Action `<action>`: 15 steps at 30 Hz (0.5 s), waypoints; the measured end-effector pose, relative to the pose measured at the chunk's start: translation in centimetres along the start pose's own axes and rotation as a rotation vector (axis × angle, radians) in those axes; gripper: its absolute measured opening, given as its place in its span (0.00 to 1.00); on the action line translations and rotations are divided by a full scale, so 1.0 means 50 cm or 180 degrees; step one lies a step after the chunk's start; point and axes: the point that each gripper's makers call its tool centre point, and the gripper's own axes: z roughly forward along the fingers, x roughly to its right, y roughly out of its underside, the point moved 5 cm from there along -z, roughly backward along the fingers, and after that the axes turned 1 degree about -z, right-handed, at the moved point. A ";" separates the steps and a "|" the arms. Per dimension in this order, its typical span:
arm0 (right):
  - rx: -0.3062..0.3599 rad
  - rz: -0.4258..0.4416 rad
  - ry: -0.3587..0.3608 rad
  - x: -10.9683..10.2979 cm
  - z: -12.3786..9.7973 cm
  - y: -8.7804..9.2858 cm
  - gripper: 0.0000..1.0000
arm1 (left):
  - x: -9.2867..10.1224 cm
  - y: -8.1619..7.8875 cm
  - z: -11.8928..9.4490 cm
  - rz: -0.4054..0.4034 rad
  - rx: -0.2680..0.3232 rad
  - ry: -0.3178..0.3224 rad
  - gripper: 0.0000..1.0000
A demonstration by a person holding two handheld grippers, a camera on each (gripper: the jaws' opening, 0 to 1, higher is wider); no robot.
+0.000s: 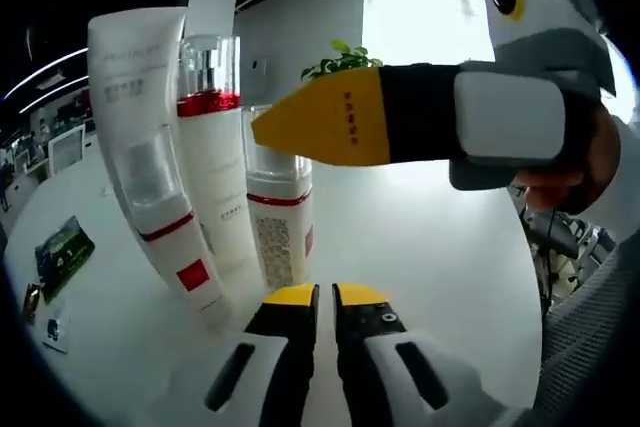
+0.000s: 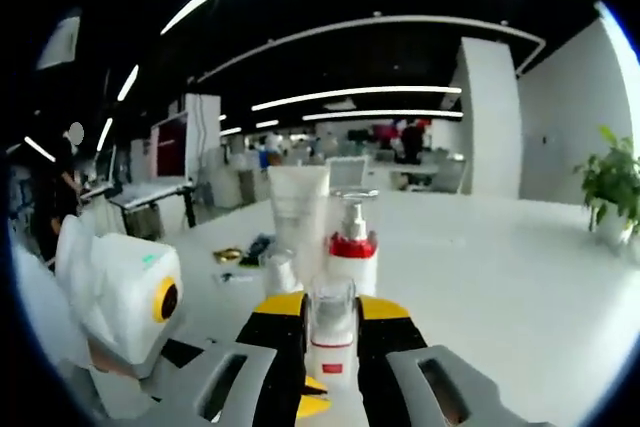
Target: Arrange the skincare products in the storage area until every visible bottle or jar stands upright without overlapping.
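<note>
Left gripper (image 1: 326, 297): yellow-tipped jaws nearly touching, nothing between them, low over white worktop (image 1: 430, 237). Just ahead stand three upright containers, close together: white squeeze tube with red band (image 1: 150, 157), tall clear-capped pump bottle with red collar (image 1: 212, 137), shorter white bottle with red band (image 1: 280, 217). Right gripper (image 2: 330, 332): jaws clamped on small clear-capped white bottle (image 2: 331, 342), held upright.

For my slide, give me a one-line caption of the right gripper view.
Right gripper clamps a small clear-capped bottle upright before a white tube and red-collared pump bottle.
</note>
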 end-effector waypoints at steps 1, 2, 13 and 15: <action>-0.0003 -0.0007 -0.0001 0.000 0.000 0.000 0.12 | -0.001 0.000 -0.001 0.0003 0.0001 -0.0002 0.05; -0.0007 -0.0007 -0.0001 0.001 0.000 -0.001 0.12 | -0.002 -0.001 0.000 0.0004 0.0001 -0.0006 0.05; -0.0035 0.0001 -0.0015 -0.001 0.006 0.001 0.12 | -0.019 -0.007 -0.002 -0.0044 0.0031 -0.0088 0.05; -0.0032 0.0001 -0.0014 0.000 0.006 0.001 0.12 | -0.019 -0.008 -0.002 -0.0038 0.0034 -0.0089 0.05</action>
